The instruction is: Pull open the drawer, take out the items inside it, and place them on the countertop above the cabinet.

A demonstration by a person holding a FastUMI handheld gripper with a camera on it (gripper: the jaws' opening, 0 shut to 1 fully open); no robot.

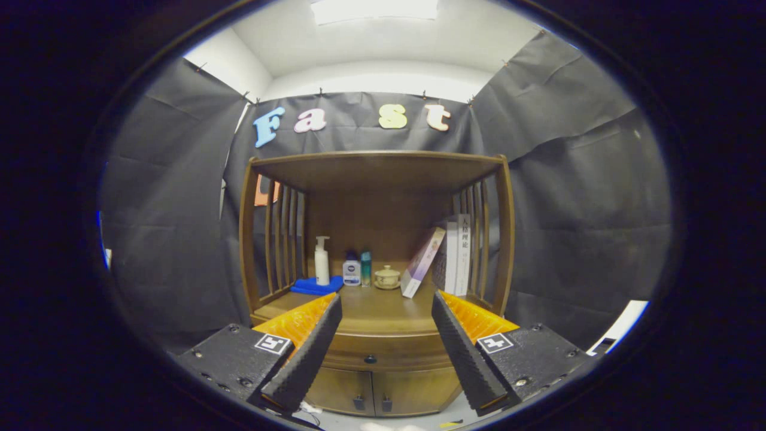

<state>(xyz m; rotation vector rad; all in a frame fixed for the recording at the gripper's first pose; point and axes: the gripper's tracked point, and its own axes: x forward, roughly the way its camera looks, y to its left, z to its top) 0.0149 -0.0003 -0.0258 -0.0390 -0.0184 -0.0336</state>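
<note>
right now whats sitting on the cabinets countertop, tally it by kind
Bottles: 3 (white pump bottle, small white bottle, teal bottle)
Books: 3 (leaning book, two upright books)
Blue cloth: 1
Lidded bowl: 1
Total: 8

The gripper is open, short of the shut drawer.

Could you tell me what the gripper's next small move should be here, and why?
Probably move forward and down toward the drawer knob. The drawer looks shut, the gripper is open with its fingers spread wide, and the knob sits beyond and between them, untouched, below the countertop.
</note>
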